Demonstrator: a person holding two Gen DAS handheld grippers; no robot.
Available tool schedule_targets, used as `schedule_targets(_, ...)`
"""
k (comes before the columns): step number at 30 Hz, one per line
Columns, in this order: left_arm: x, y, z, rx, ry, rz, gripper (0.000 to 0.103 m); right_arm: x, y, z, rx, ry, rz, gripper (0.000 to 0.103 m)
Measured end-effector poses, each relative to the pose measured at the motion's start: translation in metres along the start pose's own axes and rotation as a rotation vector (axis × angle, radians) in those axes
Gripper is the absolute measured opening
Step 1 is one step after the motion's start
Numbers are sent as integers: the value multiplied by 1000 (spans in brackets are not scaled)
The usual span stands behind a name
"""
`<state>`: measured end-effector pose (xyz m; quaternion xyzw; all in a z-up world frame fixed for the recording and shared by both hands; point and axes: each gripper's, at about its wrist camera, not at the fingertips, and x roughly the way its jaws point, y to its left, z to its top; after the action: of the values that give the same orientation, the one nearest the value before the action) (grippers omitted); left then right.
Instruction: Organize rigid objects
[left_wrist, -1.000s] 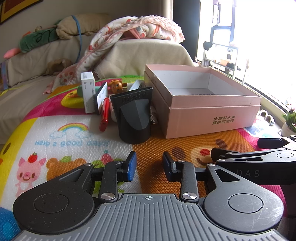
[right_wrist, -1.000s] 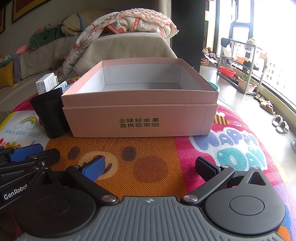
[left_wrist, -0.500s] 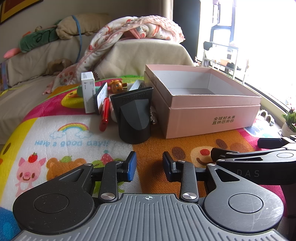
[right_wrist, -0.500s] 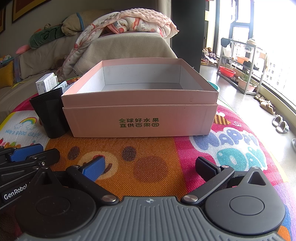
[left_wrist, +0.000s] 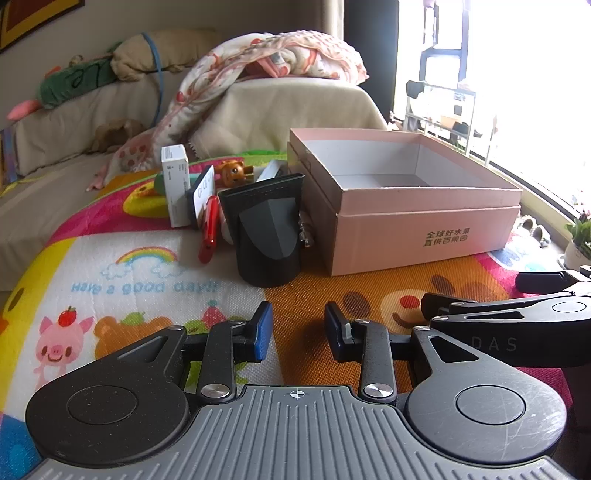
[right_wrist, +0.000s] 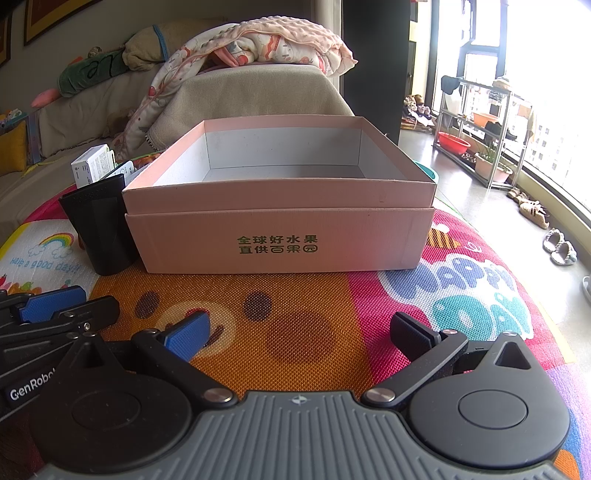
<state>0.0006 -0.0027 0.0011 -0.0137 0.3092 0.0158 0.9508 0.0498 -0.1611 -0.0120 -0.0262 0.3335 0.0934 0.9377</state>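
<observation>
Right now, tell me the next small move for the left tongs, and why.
Probably ease the left tongs forward toward the black tapered plastic nozzle. They are open and hold nothing, the nozzle stands upright nearest ahead, and the open pink cardboard box right beside it looks empty.

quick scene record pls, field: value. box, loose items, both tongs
box: pink box, open top, nothing visible inside
loose items: black nozzle upright by the box's left side; white carton, red pen, bear toy behind it
surface: play mat
left tongs: open, holding nothing
right tongs: open wide, holding nothing
</observation>
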Motion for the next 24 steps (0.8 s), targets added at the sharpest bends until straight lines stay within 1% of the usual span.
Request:
schedule_targets(9,-1,2,0,-11,-1,-9,35,0,0,0,0,0,0,103)
schedule_targets(12,-2,8,0,-42,-1,-40,33,0,0,1,1,0,1,103)
schedule_targets(15,-5,19,3,-65,5,-98,33,1,0,1,2,0,3,103)
schedule_targets(16,-9,26,7,-82,-7,-129,33,1,1,1,1,0,4,103)
schedule_targets(17,-13,34,13,-99,-33,-143,33,-1,1,3,-5,0,6,103)
schedule_targets(20,-31,64,40,-151,-163,-122,33,-1,1,2,-3,4,20,103)
schedule_targets(22,-32,85,62,-186,-231,-109,33,1,-3,4,-18,21,33,103)
schedule_targets(24,-22,101,82,-202,-244,-99,33,5,-5,9,-30,49,45,103)
